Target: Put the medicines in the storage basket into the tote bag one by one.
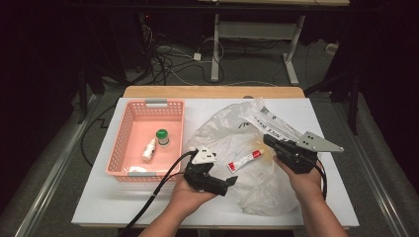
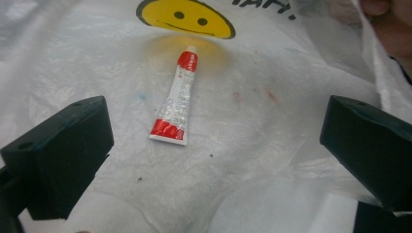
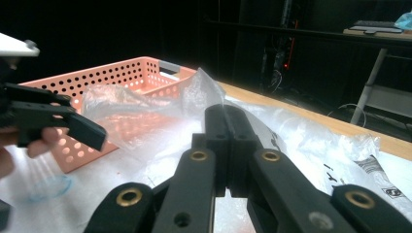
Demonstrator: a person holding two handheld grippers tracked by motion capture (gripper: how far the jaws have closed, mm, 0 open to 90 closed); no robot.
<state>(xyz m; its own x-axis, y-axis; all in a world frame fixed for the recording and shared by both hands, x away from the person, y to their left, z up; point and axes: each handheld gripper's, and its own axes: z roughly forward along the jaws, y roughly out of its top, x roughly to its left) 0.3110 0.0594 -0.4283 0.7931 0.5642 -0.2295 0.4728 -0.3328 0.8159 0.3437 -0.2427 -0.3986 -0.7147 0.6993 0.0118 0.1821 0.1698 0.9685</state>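
White table is showing in the high view, bearing a crumpled translucent plastic bag at its middle and a pink perforated basket to the left. A small red-and-white tube is lying on the bag, between the two grippers. The left gripper is hovering just beside the tube at the bag's near edge, its jaws spread wide with nothing between them. The right gripper is sitting on the bag's right side, jaws pressed together on a fold of the plastic. Inside the basket a green-capped jar is standing next to a small white bottle that is lying down.

Looking along the left gripper's black jaws, they are standing far apart at both lower corners, clear of everything. The tube is lying flat on the bag ahead of them, its red cap pointing towards a yellow smiley face printed on the plastic.

From the right gripper view, the two jaws are meeting in the centre, and the plastic bag is rising in a peak just at their tips; whether the film is truly pinched there I cannot tell from this angle. The left gripper is appearing at the left edge, in front of the basket.
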